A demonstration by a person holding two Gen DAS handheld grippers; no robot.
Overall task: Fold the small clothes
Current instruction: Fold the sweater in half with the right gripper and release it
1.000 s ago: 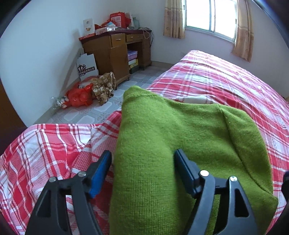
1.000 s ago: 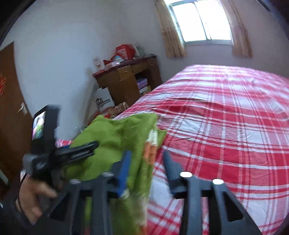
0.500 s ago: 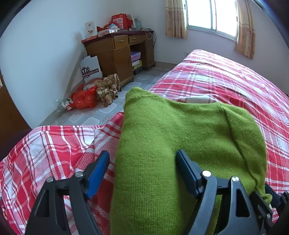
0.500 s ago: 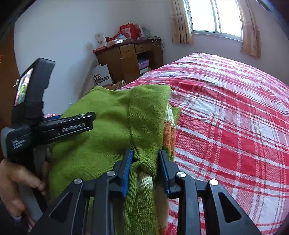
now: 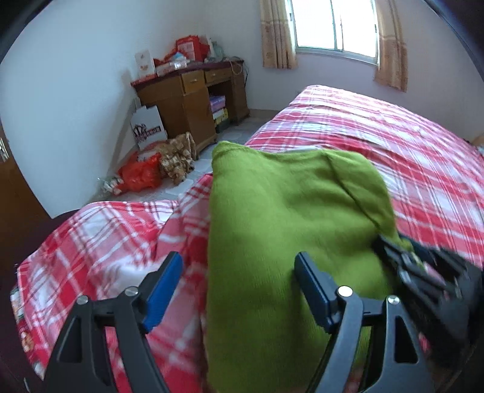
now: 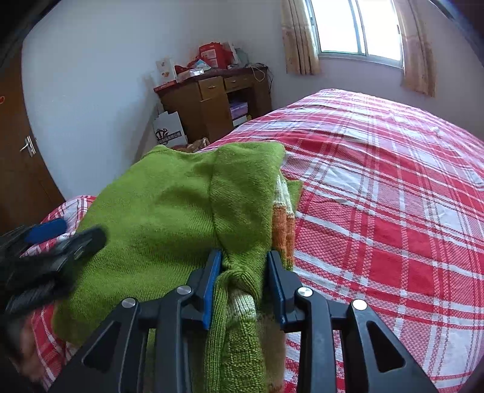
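Observation:
A folded green knit sweater lies on the red plaid bed. My left gripper is open, and its two fingers straddle the sweater's near left edge. My right gripper is shut on a bunched fold of the sweater at its near right corner, where orange and white stripes show. The right gripper also shows in the left wrist view, and the left gripper in the right wrist view.
The bed's left edge drops to a tiled floor with a red bag and a patterned bundle. A wooden desk stands against the far wall under clutter. A brown door is at left. A curtained window is behind.
My right gripper closed on the sweater's near right corner and holds it bunched. My left gripper stayed open and shifted slightly along the sweater's left edge.

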